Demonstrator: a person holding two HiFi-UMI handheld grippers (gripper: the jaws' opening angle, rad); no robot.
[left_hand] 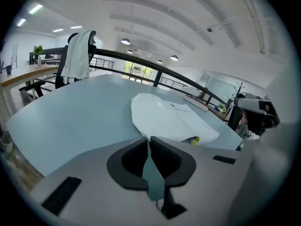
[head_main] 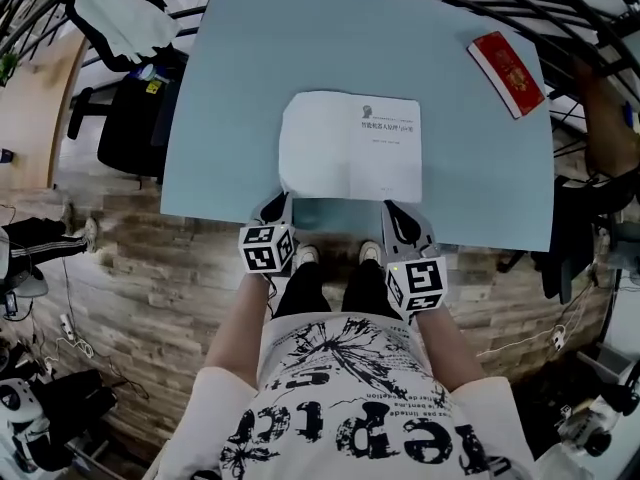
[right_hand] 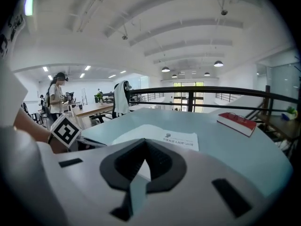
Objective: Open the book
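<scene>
table [head_main: 230, 88]: light blue; its near edge is seen just ahead of both grippers in the head view.
book [head_main: 350, 146]: laid flat on the table, about midway across and close to the near edge. White pages are turned upward, with a small block of print on the right half. The left edge is slightly curled. It is touched by neither gripper.
left gripper [head_main: 276, 208]: held at the near edge of the table, just short of the book's left corner. Its jaws are brought together to a thin slit, and nothing is held between them.
right gripper [head_main: 398, 218]: held at the near edge, just short of the book's right corner. Its jaws are closed tip to tip, and nothing is gripped.
red book [head_main: 507, 71]: laid flat near the far right corner of the table, well apart from the white one.
chair [head_main: 125, 118]: black, placed beside the table's left edge. A white cloth [head_main: 120, 8] is draped over its back.
shoes [head_main: 305, 256]: light-coloured, seen under the near edge between the two grippers, below black trousers.
floor [head_main: 150, 288]: laid in wood planks.
person [right_hand: 56, 95]: seen standing far off at the left in the right gripper view, beside a long desk.
</scene>
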